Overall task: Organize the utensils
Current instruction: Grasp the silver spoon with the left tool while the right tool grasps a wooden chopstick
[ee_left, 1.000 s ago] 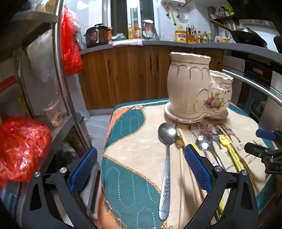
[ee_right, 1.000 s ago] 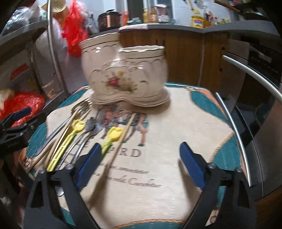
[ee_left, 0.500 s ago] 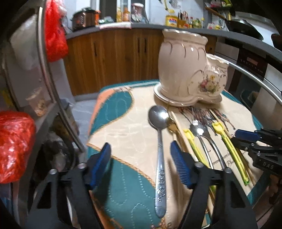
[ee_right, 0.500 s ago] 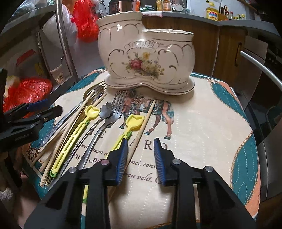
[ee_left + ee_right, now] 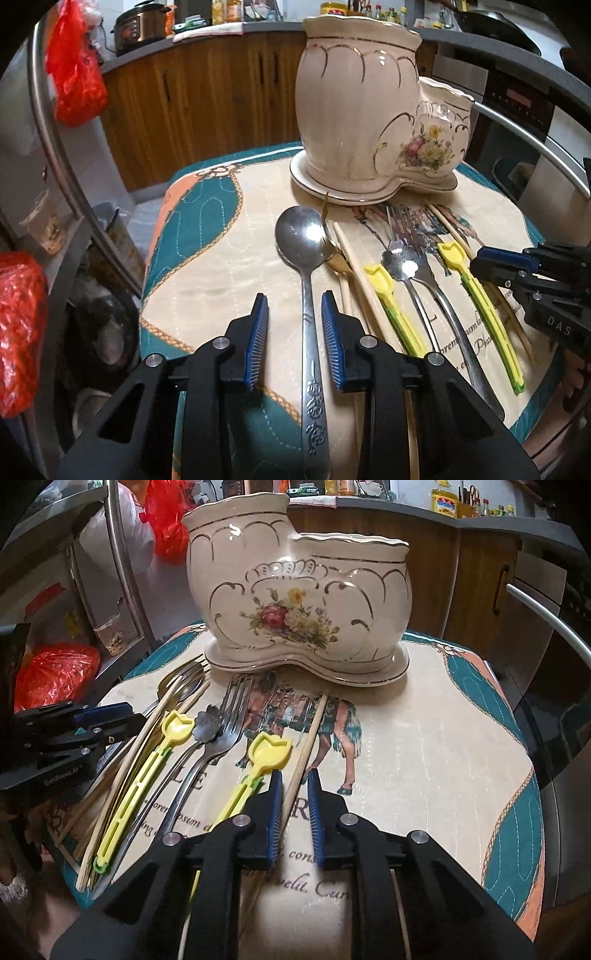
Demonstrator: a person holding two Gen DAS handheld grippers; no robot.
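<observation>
A cream ceramic utensil holder (image 5: 354,110) (image 5: 295,602) with a flower print stands at the back of the mat. In front of it lie a large steel spoon (image 5: 301,236), forks (image 5: 229,716), yellow plastic tulip-headed utensils (image 5: 269,753) and wooden chopsticks. My left gripper (image 5: 293,299) straddles the spoon's handle; its jaws are closing, with a gap on both sides. My right gripper (image 5: 294,775) straddles a single chopstick (image 5: 314,731); its jaws are closing too and the pads do not touch it. Each gripper shows in the other's view: the right gripper (image 5: 517,262) and the left gripper (image 5: 92,720).
The utensils lie on a quilted teal, orange and cream mat (image 5: 192,229) on a small table. A metal rail (image 5: 535,147) curves past on the right. Red plastic bags (image 5: 74,74) hang by a shelf on the left. Wooden cabinets (image 5: 207,103) stand behind.
Both pairs of jaws have narrowed from wide open. My left gripper came down over the spoon's handle. My right gripper shifted onto the lone chopstick.
</observation>
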